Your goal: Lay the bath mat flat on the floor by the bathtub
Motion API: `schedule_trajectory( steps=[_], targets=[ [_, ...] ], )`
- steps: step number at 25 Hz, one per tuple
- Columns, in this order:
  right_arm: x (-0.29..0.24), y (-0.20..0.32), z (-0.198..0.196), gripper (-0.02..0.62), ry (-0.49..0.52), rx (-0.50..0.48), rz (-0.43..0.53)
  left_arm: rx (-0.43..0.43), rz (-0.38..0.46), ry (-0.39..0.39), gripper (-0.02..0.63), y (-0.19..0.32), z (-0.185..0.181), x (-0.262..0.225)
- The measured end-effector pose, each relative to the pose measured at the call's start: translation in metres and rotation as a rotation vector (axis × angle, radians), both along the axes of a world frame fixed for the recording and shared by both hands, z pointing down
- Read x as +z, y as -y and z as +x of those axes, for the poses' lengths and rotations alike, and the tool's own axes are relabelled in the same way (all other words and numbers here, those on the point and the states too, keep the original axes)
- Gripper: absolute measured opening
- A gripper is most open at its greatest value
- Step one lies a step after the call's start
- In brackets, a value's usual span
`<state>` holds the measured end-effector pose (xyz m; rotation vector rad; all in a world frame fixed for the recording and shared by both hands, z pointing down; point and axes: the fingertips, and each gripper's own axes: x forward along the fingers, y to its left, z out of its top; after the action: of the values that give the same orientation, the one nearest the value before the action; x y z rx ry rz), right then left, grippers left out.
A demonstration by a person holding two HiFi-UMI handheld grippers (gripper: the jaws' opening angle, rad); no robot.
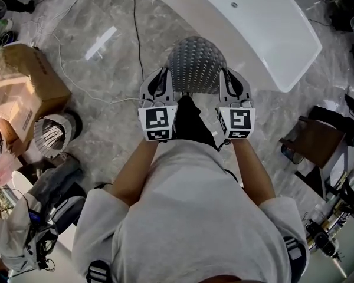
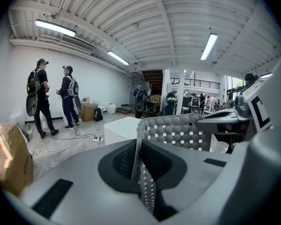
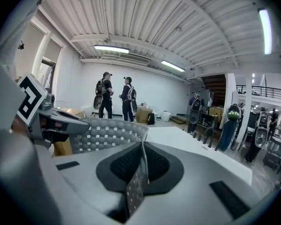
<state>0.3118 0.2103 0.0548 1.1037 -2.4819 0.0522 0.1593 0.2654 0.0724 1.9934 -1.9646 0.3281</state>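
Left gripper (image 2: 139,168): jaws closed on one edge of the bath mat (image 1: 196,63), whose thin perforated sheet stands on edge between the dark pads in the left gripper view. Right gripper (image 3: 140,167): jaws likewise closed on the opposite edge of the mat, the sheet pinched upright between its pads in the right gripper view. In the head view both grippers are held side by side in front of the person's torso, each with its marker cube (image 1: 158,121) facing up, the forearms reaching forward from grey sleeves. The grey mat, covered in rows of small square holes, arches upward between the two grippers as a rounded hump and hangs in the air, not on the floor (image 1: 106,81). From above it is seen against the grey marbled floor just beside the near side of the white bathtub (image 1: 253,22), which runs diagonally across the upper right. A black cable (image 1: 135,28) crosses the floor to the left of the mat; farther left stands a cardboard box (image 1: 23,90). Two people with backpacks (image 2: 54,97) stand well apart by the far white wall.
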Motion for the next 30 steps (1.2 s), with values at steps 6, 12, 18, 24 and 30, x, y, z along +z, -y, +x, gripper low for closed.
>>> schedule_trajectory(
  steps=[6, 12, 18, 24, 30],
  targets=[
    [0.021, 0.045, -0.005, 0.018, -0.022, -0.085, -0.036, -0.073, -0.053, -0.012, 0.025, 0.037, -0.002, 0.023],
    [0.047, 0.086, -0.016, 0.018, -0.036, -0.136, -0.094, -0.115, -0.113, -0.025, 0.025, 0.072, -0.011, 0.051],
    [0.072, 0.129, -0.023, 0.018, -0.053, -0.159, -0.127, -0.138, -0.140, -0.033, 0.025, 0.106, -0.022, 0.071],
    [0.092, 0.160, -0.023, 0.018, -0.076, -0.182, -0.131, -0.148, -0.158, -0.029, 0.025, 0.134, -0.020, 0.087],
    [0.102, 0.180, -0.031, 0.018, -0.096, -0.187, -0.137, -0.151, -0.171, -0.050, 0.025, 0.150, -0.019, 0.097]
  ],
)
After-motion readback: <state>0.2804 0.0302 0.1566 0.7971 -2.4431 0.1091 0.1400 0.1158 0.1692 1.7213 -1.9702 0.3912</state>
